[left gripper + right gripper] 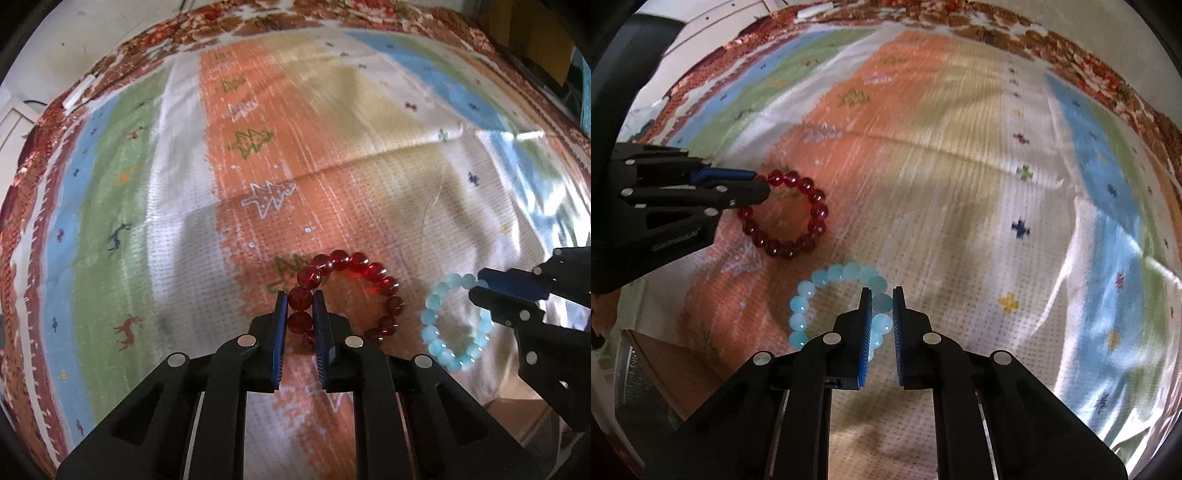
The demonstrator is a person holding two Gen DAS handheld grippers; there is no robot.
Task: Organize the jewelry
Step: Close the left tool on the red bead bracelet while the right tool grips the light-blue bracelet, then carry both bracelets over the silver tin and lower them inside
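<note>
A red bead bracelet [354, 273] lies on the patterned cloth, and my left gripper [300, 301] is shut on its left side, the blue pads pressing two beads. To its right lies a pale blue bead bracelet [437, 330], gripped at its far side by my right gripper [476, 282]. In the right wrist view my right gripper [881, 295] is shut on beads of the pale blue bracelet [812, 291]. The left gripper [759, 184] holds the red bracelet [816, 218] at the left edge.
A colourful striped cloth [332, 129] with tree and deer motifs covers the surface, creased across the middle. A brown wooden edge [665, 354] and a dark mesh object [631, 380] show at the lower left of the right wrist view.
</note>
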